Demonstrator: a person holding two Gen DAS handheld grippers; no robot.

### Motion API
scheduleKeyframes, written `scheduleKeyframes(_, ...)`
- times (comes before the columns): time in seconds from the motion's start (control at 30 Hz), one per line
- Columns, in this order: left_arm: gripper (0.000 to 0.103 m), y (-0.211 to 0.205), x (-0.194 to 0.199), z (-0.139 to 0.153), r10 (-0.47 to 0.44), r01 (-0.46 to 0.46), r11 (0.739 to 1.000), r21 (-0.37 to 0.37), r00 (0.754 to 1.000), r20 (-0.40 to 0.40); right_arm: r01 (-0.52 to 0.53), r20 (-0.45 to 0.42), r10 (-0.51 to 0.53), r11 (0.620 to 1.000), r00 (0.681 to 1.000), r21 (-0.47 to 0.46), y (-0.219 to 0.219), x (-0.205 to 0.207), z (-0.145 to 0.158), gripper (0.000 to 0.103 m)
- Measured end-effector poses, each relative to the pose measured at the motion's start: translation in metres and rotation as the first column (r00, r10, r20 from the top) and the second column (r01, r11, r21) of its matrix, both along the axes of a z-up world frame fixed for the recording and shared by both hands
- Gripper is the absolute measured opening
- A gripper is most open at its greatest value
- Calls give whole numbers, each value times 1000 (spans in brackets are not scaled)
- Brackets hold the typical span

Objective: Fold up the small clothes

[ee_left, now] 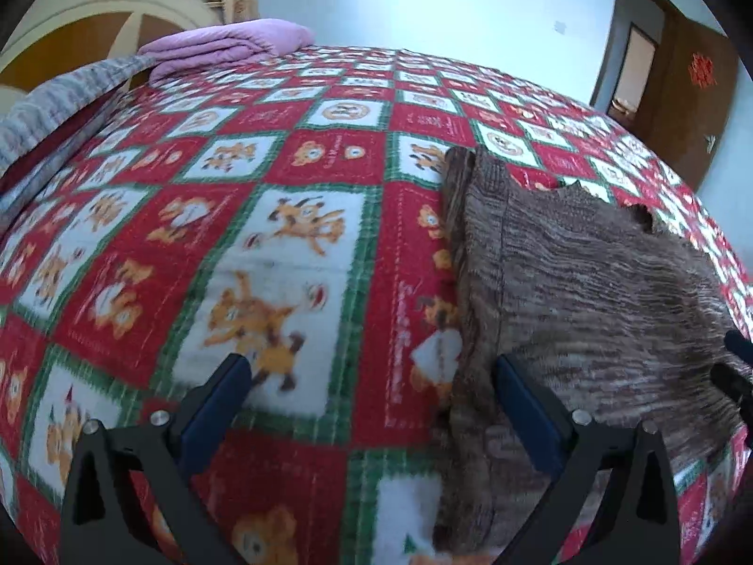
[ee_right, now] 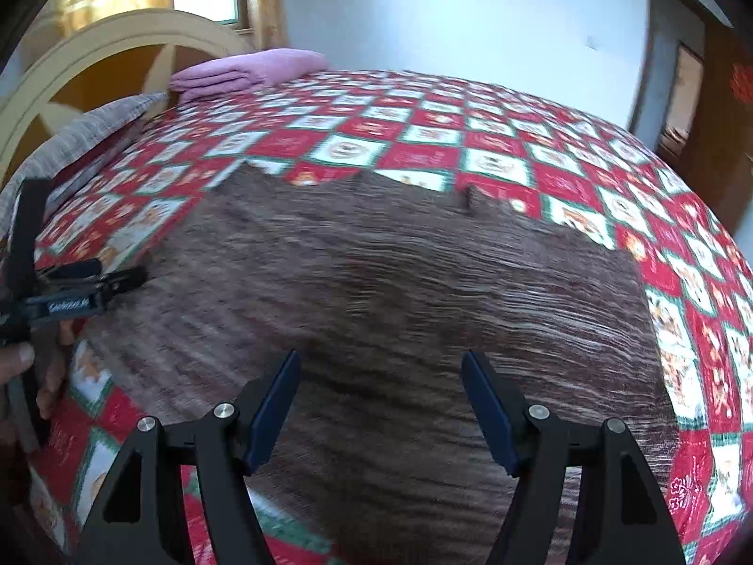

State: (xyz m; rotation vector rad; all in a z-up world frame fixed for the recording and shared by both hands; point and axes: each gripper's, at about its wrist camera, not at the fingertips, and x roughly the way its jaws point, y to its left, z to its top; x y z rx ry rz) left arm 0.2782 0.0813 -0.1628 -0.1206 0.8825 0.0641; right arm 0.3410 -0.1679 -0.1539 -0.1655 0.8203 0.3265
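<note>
A brown striped knit garment (ee_left: 588, 282) lies flat on the bed, its left edge doubled over in a thick fold. My left gripper (ee_left: 372, 367) is open just above the bedspread at that edge; its right finger (ee_left: 522, 400) hangs over the knit and nothing is between the fingers. In the right wrist view the garment (ee_right: 400, 273) fills the middle. My right gripper (ee_right: 381, 362) stands open over its near part, holding nothing. The left gripper (ee_right: 117, 275) shows side-on at the garment's left edge, with a hand (ee_right: 19, 358) behind it. The right gripper (ee_left: 734, 362) peeks in at the far right.
The bed has a red, green and white checked bedspread (ee_left: 282, 235) with bear prints. A folded purple blanket (ee_left: 226, 44) lies at the far left corner near a cream headboard (ee_left: 94, 14). Along the left side lies a grey cover (ee_left: 61, 99). A brown door (ee_left: 682, 94) is at the right.
</note>
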Motion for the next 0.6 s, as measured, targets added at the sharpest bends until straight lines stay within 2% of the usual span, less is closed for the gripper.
scheduleKeyframes(0.07,103,-6,-5,-3,-1,2,999,40,1000,-24,-52,-22,52,999,998,-4,12,1,-3,68)
scheduleKeyframes(0.1,103,-8,-6,-4,-3,4,998,59,1000,-28,-80,-31,80,997,996,-20,21,2,-6,56)
scheduleKeyframes(0.17,103,-8,-7,-6,-4,7,998,67,999,-43,-118,-48,116,992,992,-53,40,5,-16,47)
scheduleKeyframes(0.23,103,-7,-11,-7,3,1,997,75,999,-50,-157,-111,148,985,983,-74,58,3,-32,46)
scheduleKeyframes(0.3,103,-12,-20,-6,-4,8,994,111,999,-36,-165,-50,159,974,986,-154,72,-10,-32,43)
scheduleKeyframes(0.33,103,-12,-22,-5,-8,12,994,111,1000,-30,-163,-41,158,974,987,-161,73,-13,-32,43)
scheduleKeyframes(0.5,103,2,-19,-3,-17,17,1000,14,999,-30,-105,-70,103,994,992,-24,49,-12,-28,44)
scheduleKeyframes(0.6,103,10,-21,4,-6,6,1000,-29,1000,-8,-90,-27,89,996,996,-25,22,-27,-18,44)
